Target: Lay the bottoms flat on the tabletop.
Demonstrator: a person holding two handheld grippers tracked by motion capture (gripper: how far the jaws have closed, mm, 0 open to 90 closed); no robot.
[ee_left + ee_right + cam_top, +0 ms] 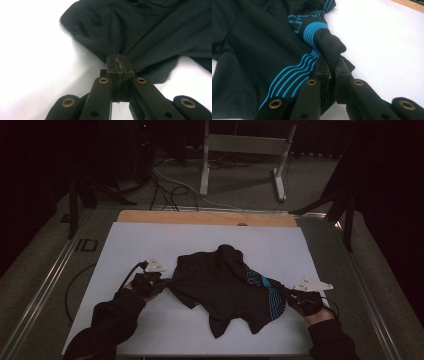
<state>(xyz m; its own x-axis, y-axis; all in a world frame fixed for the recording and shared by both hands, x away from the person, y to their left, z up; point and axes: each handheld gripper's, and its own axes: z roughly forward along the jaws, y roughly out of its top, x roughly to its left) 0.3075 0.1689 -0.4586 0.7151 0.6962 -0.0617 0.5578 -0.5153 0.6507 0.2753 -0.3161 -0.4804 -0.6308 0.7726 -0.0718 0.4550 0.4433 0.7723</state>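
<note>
Black shirt [220, 287] lies crumpled at centre of the high view, on the white table [150, 240], with blue stripe print on its right-hand part.

Left tool [162, 283] sits at lower left of the high view, at the shirt's left edge. In the left gripper view [117, 65] its jaws are clenched flat together at frame centre, with a thin fold of the black cloth [140, 30] pinched between the tips; fabric runs taut from the tips to upper right. Only the one now frame here, so nothing on jaw motion.

Right tool [289, 295] sits at lower right of the high view, at the shirt's right edge beside the blue stripes. In the right gripper view [331, 65] the jaws are clenched on a bunched wad of black cloth [262, 50] that rises from between the tips at centre frame; blue curved stripes [294, 75] run just left of the jaws.

Shirt stretched between the two tools, most of it resting on the table. Person's dark sleeves [107, 325] enter from the bottom edge.
</note>
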